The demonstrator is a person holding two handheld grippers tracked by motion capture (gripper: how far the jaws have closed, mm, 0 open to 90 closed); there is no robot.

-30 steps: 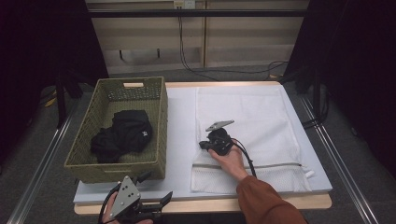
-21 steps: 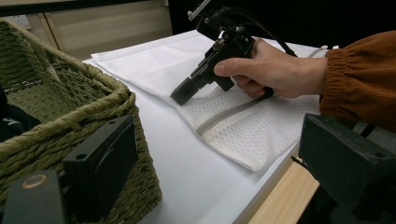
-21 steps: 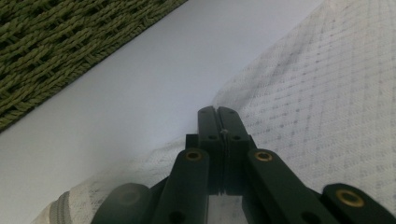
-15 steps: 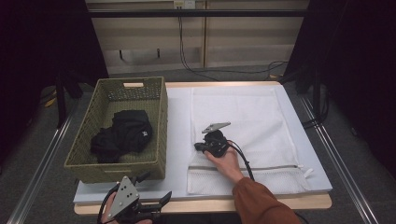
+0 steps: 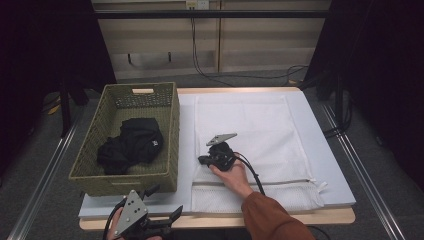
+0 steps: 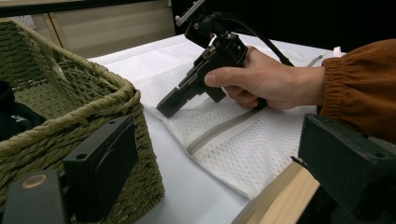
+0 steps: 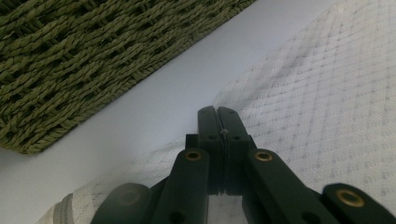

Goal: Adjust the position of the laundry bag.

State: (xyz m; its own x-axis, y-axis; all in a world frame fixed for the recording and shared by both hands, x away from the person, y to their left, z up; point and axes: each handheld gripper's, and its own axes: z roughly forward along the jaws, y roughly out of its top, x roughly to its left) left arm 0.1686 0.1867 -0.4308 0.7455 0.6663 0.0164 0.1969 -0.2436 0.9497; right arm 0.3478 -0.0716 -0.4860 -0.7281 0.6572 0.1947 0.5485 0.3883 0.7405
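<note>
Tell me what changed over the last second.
The right hand-held gripper slid toward the person and slightly left, along the white mesh laundry bag's left edge, jaws shut. The left hand-held gripper, the green wicker basket and the black garment kept their places.

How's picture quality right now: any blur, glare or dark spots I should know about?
High view: even light on the table, dark surroundings, black clothing shows little detail. Left gripper view: its own jaws are blurred, right gripper sharp. Right gripper view: sharp on the mesh bag, no glare.

Left gripper [image 5: 165,222] cut by bottom edge; garment [image 5: 131,145] logo unreadable.
</note>
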